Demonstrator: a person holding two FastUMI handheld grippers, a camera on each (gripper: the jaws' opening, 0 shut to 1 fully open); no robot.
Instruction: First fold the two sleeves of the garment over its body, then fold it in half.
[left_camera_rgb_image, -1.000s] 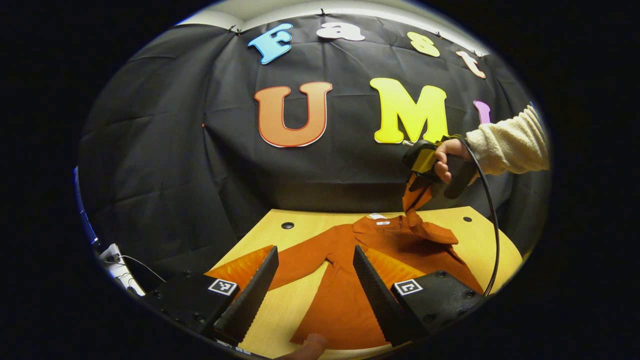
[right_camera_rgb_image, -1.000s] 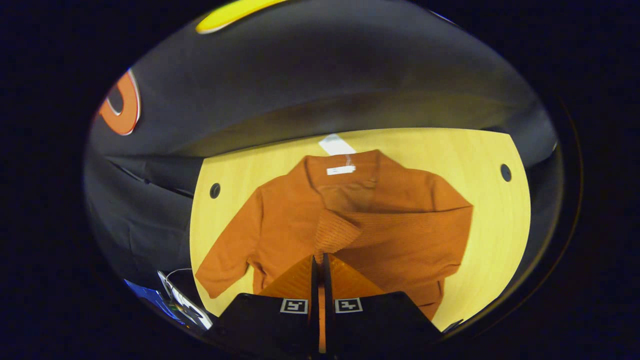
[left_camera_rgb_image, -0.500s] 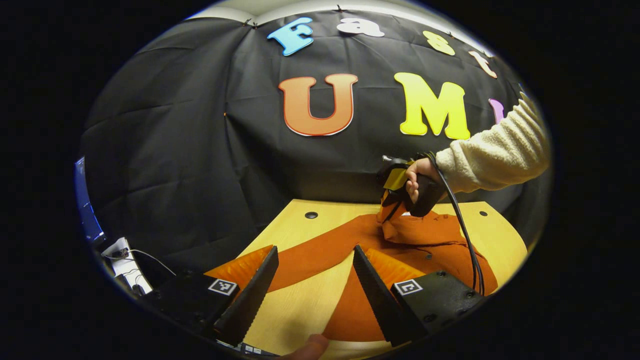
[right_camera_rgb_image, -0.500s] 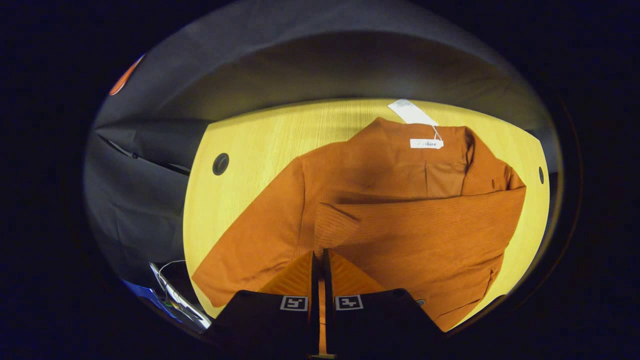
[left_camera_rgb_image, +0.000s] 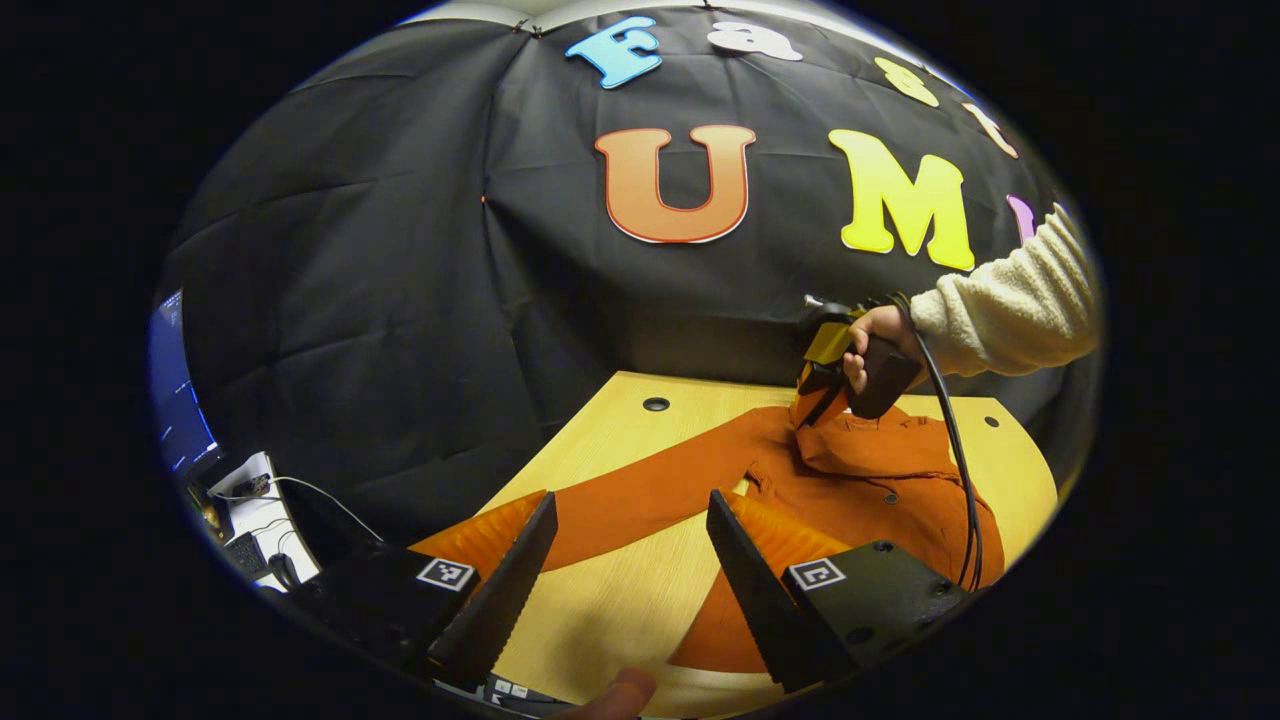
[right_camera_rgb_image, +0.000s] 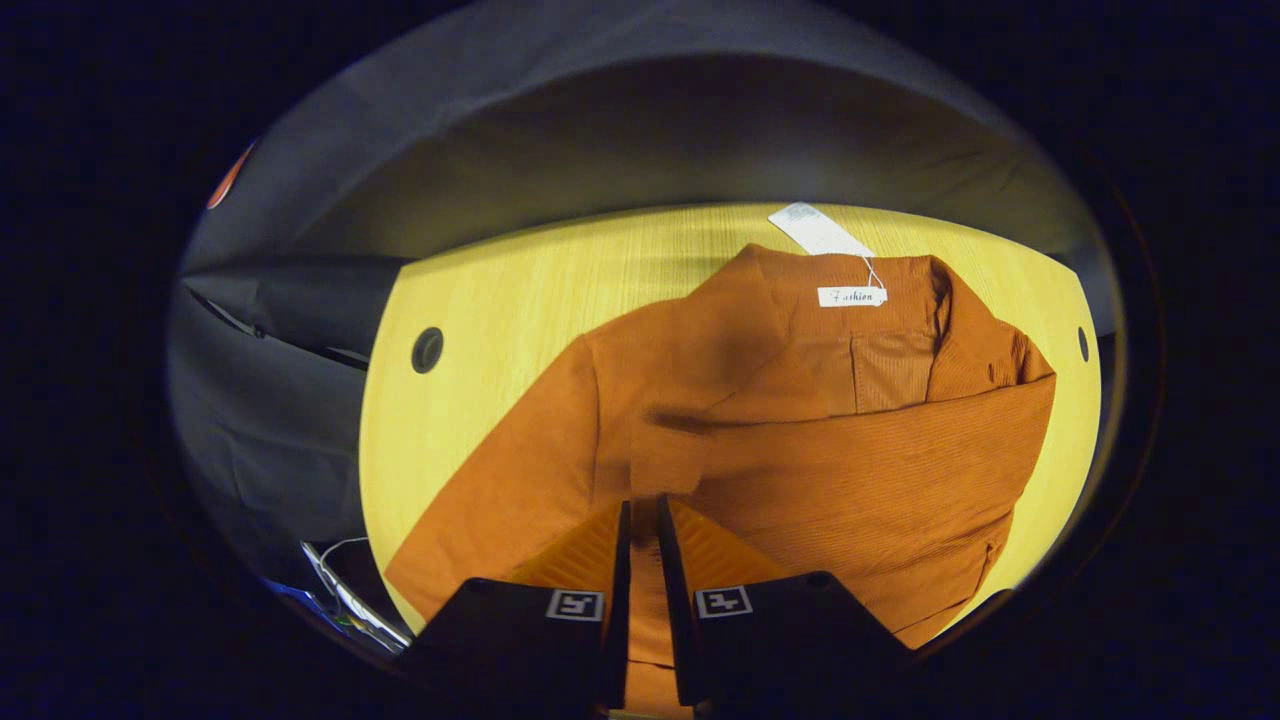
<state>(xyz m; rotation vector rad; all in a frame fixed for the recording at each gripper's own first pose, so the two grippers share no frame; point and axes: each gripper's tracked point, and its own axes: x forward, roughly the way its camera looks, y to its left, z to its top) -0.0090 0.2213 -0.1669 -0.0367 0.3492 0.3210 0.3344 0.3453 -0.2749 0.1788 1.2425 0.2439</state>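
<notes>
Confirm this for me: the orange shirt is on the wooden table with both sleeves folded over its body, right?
Not quite. On the shirt, one sleeve is folded over the body; the other sleeve lies stretched out on the table, as the left gripper view shows.

The rust-orange ribbed garment lies collar toward twelve o'clock on the surface. One sleeve is folded across its body. The other sleeve stretches out flat toward seven o'clock.

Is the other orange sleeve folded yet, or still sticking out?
Still sticking out: the left sleeve lies spread across the table, off the body.
</notes>
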